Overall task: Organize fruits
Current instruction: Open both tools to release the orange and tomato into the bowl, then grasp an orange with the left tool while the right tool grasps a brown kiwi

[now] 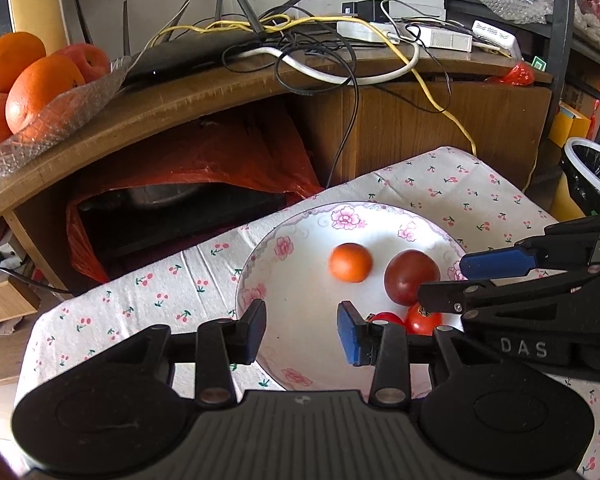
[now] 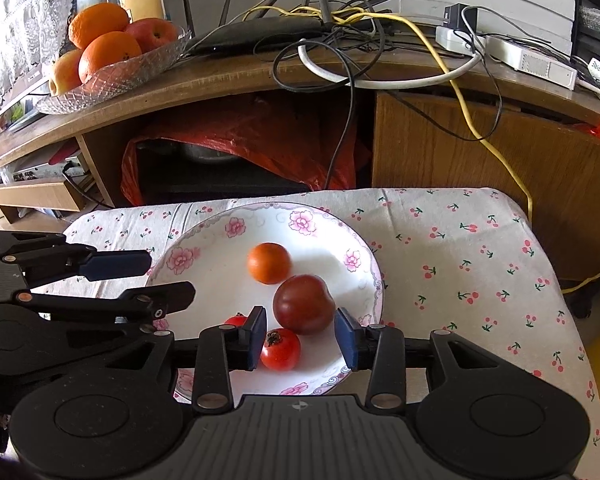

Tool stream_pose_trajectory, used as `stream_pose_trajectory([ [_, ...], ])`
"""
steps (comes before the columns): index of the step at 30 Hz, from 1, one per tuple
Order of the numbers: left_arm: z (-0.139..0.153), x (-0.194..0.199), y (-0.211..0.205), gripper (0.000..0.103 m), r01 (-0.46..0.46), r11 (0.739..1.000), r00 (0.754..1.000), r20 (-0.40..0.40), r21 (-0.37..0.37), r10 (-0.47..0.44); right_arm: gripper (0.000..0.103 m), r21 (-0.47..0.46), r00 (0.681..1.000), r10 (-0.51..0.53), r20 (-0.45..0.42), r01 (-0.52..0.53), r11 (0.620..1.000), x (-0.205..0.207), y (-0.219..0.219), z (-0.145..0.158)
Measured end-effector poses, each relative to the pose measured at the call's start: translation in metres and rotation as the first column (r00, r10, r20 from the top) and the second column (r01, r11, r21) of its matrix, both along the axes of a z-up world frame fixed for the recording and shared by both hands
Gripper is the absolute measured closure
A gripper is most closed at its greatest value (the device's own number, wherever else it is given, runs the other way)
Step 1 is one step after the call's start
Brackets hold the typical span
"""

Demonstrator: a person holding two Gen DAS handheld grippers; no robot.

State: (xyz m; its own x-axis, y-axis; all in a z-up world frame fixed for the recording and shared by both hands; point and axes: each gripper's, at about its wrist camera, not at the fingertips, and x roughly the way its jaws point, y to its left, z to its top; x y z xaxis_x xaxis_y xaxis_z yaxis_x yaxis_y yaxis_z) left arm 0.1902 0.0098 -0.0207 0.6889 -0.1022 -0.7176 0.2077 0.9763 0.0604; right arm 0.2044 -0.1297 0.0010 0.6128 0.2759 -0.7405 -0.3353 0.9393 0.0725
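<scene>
Cherry-print cloth, glossy floral plate, round fruits

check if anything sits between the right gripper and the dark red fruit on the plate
Nothing visible does. The right gripper is open, and the dark red fruit lies just ahead of its fingers on the plate. The small red fruit sits nearer, low between the fingers.
</scene>
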Motion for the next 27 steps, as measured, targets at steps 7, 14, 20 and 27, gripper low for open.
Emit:
stream_pose_trajectory([
  [7, 0.005, -0.01, 0.005, 0.056, 0.019, 1.0, 1.0, 0.008, 0.016, -0.019, 0.069, 0.002, 1.0, 0.006, 0.0, -0.006, 1.0, -0.01, -0.004, 0.002],
  [14, 0.009, -0.022, 0.009, 0.055, 0.039, 0.999, 0.999, 0.009, 0.018, -0.039, 0.069, 0.001, 1.0, 0.029, 0.0, -0.029, 1.0, -0.02, -0.001, 0.005],
  [20, 0.009, -0.035, 0.017, 0.055, 0.064, 0.998, 0.998, 0.005, 0.023, -0.064, 0.069, 0.007, 0.999, 0.053, 0.003, -0.053, 0.999, -0.028, 0.002, 0.007],
  [27, 0.006, -0.045, 0.028, 0.055, 0.07, 0.997, 0.997, -0.013, 0.03, -0.07, 0.068, 0.007, 0.995, 0.099, -0.013, -0.099, 0.995, -0.038, 0.014, 0.005],
])
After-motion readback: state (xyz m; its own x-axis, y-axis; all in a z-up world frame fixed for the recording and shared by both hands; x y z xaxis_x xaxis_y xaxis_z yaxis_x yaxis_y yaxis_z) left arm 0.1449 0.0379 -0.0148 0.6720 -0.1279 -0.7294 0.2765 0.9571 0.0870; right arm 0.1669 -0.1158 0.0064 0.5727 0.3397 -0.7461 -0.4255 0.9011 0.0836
